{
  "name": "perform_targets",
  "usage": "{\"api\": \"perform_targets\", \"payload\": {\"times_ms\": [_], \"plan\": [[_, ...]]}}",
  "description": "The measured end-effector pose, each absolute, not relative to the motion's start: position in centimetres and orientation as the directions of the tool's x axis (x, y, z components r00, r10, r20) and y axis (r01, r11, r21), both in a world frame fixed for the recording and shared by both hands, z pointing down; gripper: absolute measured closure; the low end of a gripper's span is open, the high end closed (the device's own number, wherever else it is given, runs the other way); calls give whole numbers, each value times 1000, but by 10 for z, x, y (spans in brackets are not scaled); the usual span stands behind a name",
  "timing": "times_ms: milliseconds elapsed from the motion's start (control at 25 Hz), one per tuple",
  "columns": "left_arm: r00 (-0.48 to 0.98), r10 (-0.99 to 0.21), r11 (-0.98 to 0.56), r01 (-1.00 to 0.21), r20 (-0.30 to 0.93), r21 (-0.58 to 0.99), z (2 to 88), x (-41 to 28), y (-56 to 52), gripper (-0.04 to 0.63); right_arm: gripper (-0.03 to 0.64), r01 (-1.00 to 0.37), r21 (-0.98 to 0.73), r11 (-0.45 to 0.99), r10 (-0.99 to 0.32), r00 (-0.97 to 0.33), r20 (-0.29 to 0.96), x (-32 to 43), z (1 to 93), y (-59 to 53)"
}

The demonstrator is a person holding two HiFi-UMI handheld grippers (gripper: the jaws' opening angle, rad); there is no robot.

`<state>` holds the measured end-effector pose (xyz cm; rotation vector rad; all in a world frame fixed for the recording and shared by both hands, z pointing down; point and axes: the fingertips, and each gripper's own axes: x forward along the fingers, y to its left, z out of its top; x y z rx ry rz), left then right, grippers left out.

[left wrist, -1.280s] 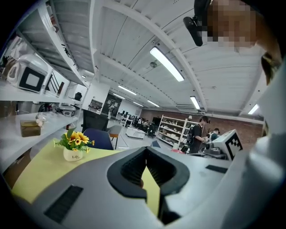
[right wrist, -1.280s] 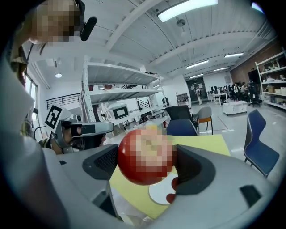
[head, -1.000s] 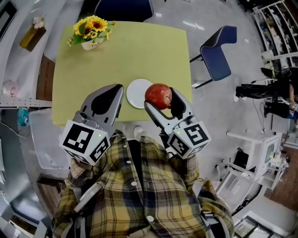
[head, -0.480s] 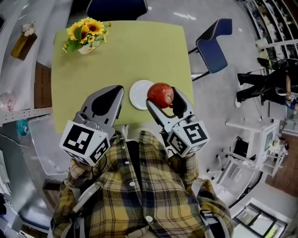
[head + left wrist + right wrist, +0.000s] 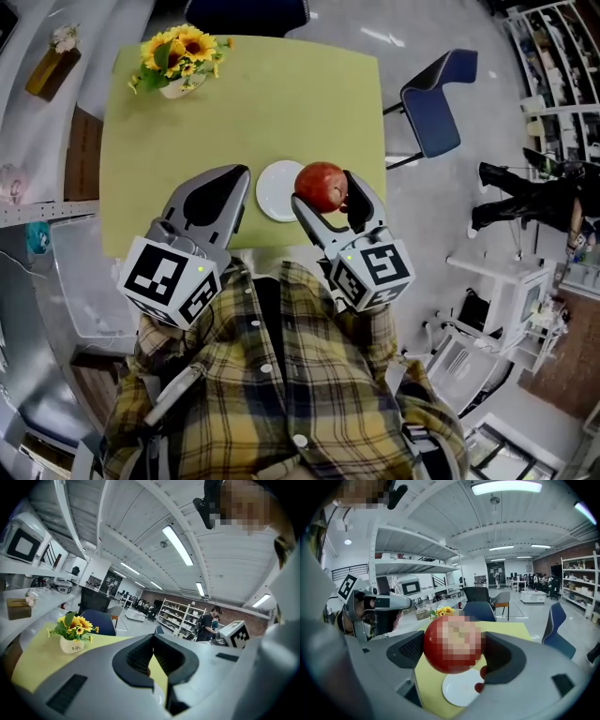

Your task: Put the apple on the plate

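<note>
Apple (image 5: pixel 321 186) pinched in right tool (image 5: pixel 325 191) by plate (image 5: pixel 272 192) right rim, mid-frame: centre it, lower gently, release; left tool (image 5: pixel 240 176) pressed together

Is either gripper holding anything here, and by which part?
The right gripper holds the red apple, with one jaw pressed against each side of its middle. The left gripper is shut, with nothing between its jaws.

Right edge of plate (image 5: pixel 271 191) hidden behind apple (image 5: pixel 320 184); far chair (image 5: pixel 246 14) cut off.
</note>
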<state>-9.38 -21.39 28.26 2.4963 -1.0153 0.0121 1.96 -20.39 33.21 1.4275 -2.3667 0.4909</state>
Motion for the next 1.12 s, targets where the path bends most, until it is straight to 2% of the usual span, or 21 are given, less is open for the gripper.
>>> {"api": "perform_targets", "payload": {"times_ms": [200, 560, 1120], "plan": [[703, -687, -597, -691, 184, 408, 288, -90, -215, 588, 244, -874, -83, 479, -737, -452, 503, 23, 355, -207], [669, -709, -554, -724, 223, 411, 304, -90, -218, 587, 245, -839, -132, 527, -671, -507, 541, 19, 387, -213], [658, -668, -511, -746, 349, 427, 357, -83, -206, 587, 245, -836, -149, 528, -596, -490, 636, 23, 467, -207]]}}
